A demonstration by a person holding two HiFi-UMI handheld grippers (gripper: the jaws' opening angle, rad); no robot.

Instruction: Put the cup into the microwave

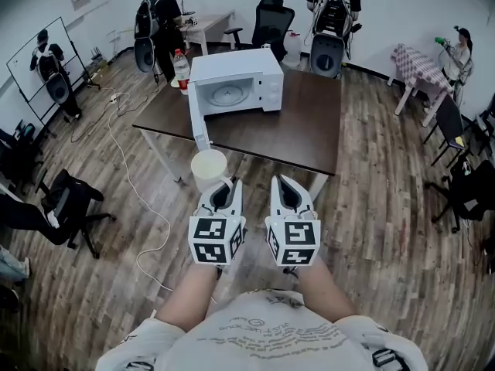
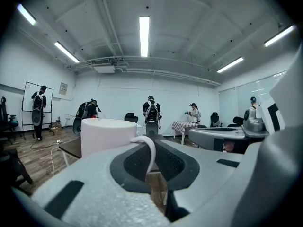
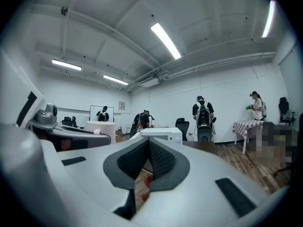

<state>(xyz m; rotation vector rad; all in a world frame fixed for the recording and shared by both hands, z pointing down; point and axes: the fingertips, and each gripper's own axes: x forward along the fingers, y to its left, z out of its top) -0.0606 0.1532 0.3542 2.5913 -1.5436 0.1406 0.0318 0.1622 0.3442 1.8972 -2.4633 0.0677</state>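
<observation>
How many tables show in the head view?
3: the dark table under the microwave, a pale desk by the back wall, a checked-cloth table at right. Others may be hidden.

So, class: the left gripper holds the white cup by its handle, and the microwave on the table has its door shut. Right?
Not quite. The microwave has its door swung open; the head view shows the turntable inside. The rest stands: the left gripper pinches the cup by its handle, and the microwave sits on the table.
</observation>
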